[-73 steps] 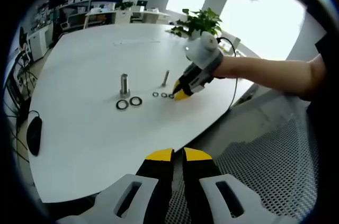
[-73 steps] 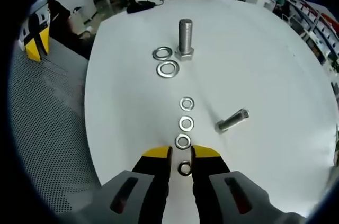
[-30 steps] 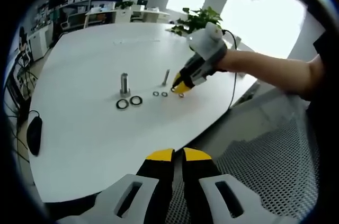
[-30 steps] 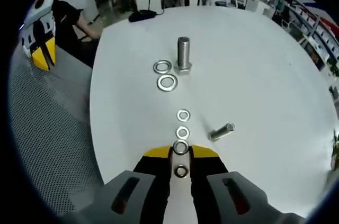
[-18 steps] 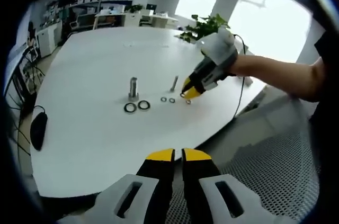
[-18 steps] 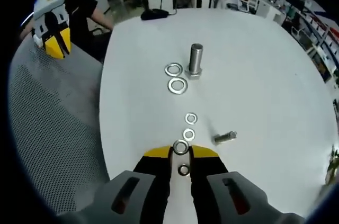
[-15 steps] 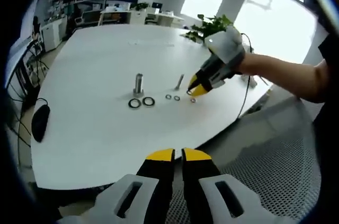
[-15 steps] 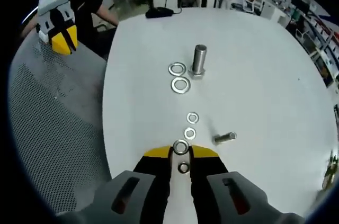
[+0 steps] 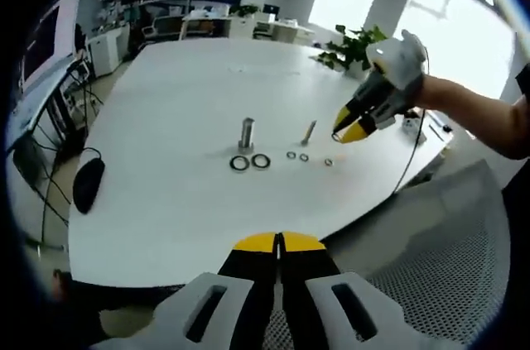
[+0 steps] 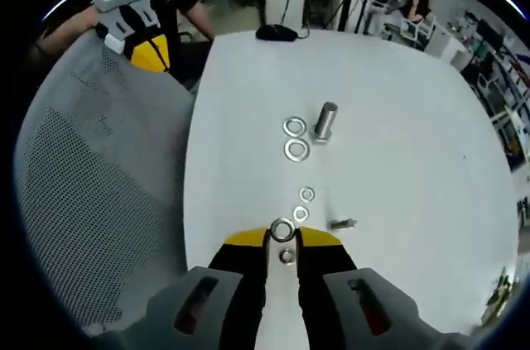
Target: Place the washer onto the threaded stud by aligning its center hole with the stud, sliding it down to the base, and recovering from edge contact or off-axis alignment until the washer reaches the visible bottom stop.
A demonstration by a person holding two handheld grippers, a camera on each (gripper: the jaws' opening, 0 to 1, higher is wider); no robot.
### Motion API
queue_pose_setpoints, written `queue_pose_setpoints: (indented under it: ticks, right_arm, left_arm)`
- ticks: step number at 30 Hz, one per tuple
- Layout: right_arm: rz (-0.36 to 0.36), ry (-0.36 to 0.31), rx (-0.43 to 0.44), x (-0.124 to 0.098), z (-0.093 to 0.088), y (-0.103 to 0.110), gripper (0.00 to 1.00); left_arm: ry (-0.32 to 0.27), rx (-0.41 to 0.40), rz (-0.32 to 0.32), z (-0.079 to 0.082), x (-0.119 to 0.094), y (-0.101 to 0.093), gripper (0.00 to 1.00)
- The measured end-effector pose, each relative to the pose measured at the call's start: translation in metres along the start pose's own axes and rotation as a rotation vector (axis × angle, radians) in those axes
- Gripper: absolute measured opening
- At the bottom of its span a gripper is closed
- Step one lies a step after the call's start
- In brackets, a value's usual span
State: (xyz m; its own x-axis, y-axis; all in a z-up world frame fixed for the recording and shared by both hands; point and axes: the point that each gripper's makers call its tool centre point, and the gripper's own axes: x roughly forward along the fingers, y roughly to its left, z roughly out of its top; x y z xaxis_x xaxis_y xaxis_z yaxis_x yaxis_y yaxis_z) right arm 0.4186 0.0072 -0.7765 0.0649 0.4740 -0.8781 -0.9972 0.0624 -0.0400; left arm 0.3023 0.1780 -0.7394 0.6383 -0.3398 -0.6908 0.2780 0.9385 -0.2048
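Right gripper [image 10: 282, 238] grips a washer [image 10: 282, 231] at its jaw tips, raised above the white table [image 10: 397, 143], hole facing the camera. Threaded stud [image 10: 325, 121] stands upright on the table, axis vertical, two large washers [image 10: 296, 139] just beside it. Smaller bolt [image 10: 342, 223] lies flat; detail unclear. Left gripper [image 9: 280, 243]: jaws together, empty

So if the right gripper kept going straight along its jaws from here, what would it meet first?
Probably the nearer small washer on the white table, then the second. The right gripper, holding a washer, is raised; depth is unclear.
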Motion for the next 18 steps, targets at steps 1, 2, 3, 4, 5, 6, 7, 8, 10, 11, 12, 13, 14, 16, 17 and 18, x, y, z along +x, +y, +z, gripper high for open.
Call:
queue_pose_setpoints:
  ticks: [1, 2, 3, 4, 5, 6, 7, 8, 10, 11, 12, 13, 14, 16, 17, 18]
  right_arm:
    - [-0.001, -0.002, -0.005, -0.002, 0.000, -0.002, 0.14]
    - [-0.002, -0.003, -0.011, -0.003, -0.001, -0.004, 0.14]
    - [-0.003, -0.003, -0.015, -0.005, -0.001, -0.005, 0.14]
    - [-0.003, -0.007, -0.027, -0.006, -0.002, -0.008, 0.14]
    - [-0.005, -0.009, -0.032, -0.007, -0.002, -0.010, 0.14]
    - [-0.006, -0.012, -0.039, -0.007, -0.003, -0.013, 0.14]
    - [-0.006, -0.013, -0.040, -0.007, -0.003, -0.013, 0.14]
    - [-0.006, -0.013, -0.044, -0.007, -0.004, -0.016, 0.14]
    - [-0.005, -0.007, -0.051, -0.007, -0.004, -0.016, 0.14]
    - [-0.003, -0.004, -0.057, -0.007, -0.004, -0.016, 0.14]
    - [-0.001, -0.005, -0.061, -0.007, -0.003, -0.016, 0.14]
    - [0.005, -0.008, -0.064, -0.008, -0.001, -0.016, 0.14]
    - [0.010, -0.009, -0.064, -0.006, -0.002, -0.022, 0.14]
    - [0.007, -0.008, -0.071, -0.004, -0.001, -0.025, 0.14]
    - [0.004, -0.006, -0.059, -0.003, -0.001, -0.026, 0.14]
    - [0.008, -0.001, -0.053, -0.003, -0.002, -0.025, 0.14]
  left_arm:
    - [0.009, 0.004, 0.016, -0.001, -0.002, 0.001, 0.00]
    - [0.012, 0.013, 0.043, -0.002, -0.003, 0.004, 0.00]
    - [0.017, 0.053, 0.077, -0.002, -0.005, 0.007, 0.02]
    - [0.025, 0.074, 0.094, -0.002, -0.005, 0.008, 0.03]
    - [0.025, 0.092, 0.115, 0.000, -0.005, 0.008, 0.03]
    - [0.027, 0.089, 0.117, 0.000, -0.005, 0.006, 0.01]
    - [0.043, 0.081, 0.111, -0.002, -0.005, 0.003, 0.00]
    - [0.082, 0.062, 0.086, -0.007, -0.005, -0.003, 0.00]
    - [0.068, 0.089, 0.150, -0.005, -0.004, 0.007, 0.00]
    - [0.070, 0.089, 0.176, -0.006, -0.006, 0.011, 0.00]
    - [0.074, 0.067, 0.179, -0.007, -0.006, 0.014, 0.01]
    - [0.067, 0.058, 0.184, -0.007, -0.006, 0.016, 0.03]
    - [0.054, 0.045, 0.195, -0.007, -0.006, 0.019, 0.06]
    - [0.053, 0.050, 0.207, -0.009, -0.006, 0.023, 0.07]
    - [0.055, 0.048, 0.211, -0.011, -0.006, 0.025, 0.06]
    - [0.060, 0.043, 0.211, -0.013, -0.006, 0.027, 0.06]
